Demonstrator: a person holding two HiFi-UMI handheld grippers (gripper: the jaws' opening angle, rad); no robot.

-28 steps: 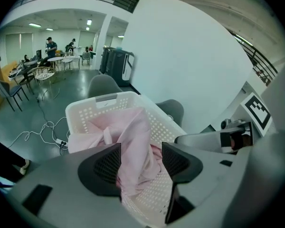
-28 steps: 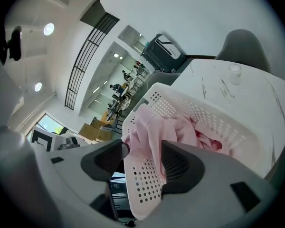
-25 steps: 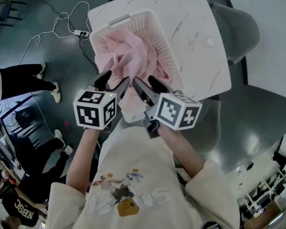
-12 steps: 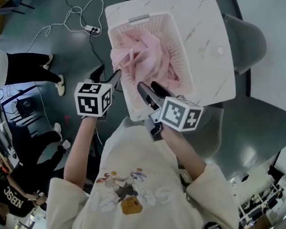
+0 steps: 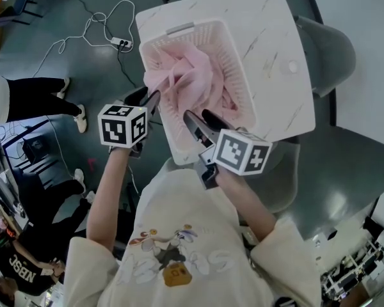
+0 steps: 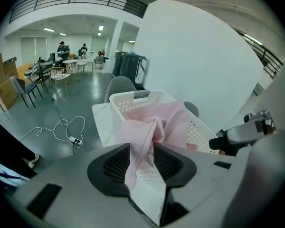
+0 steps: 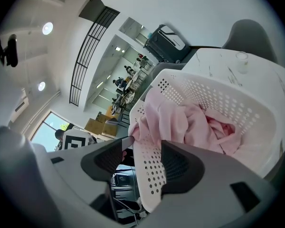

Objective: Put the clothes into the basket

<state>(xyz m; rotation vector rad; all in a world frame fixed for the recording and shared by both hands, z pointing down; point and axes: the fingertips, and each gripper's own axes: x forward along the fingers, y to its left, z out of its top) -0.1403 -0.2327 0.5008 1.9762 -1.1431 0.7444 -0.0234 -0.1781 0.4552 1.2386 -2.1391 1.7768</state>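
Step in hand: taking up the loose fold (image 6: 141, 141) that trails over the basket's left rim.
Left gripper (image 5: 147, 98): jaws have just been closing; tips nip that fold.
Right gripper (image 5: 197, 115): jaws spread, astride the basket's near wall, not clamping it.
Pink clothes (image 5: 185, 75): heaped inside the basket (image 5: 179, 29), upper centre of the head view, on the table (image 5: 269, 37).
Next move, judged: lift the fold clear of the rim, carry it inward, release.
Count: one basket, one table, two grippers, one pink heap; separate pieces cannot be counted.
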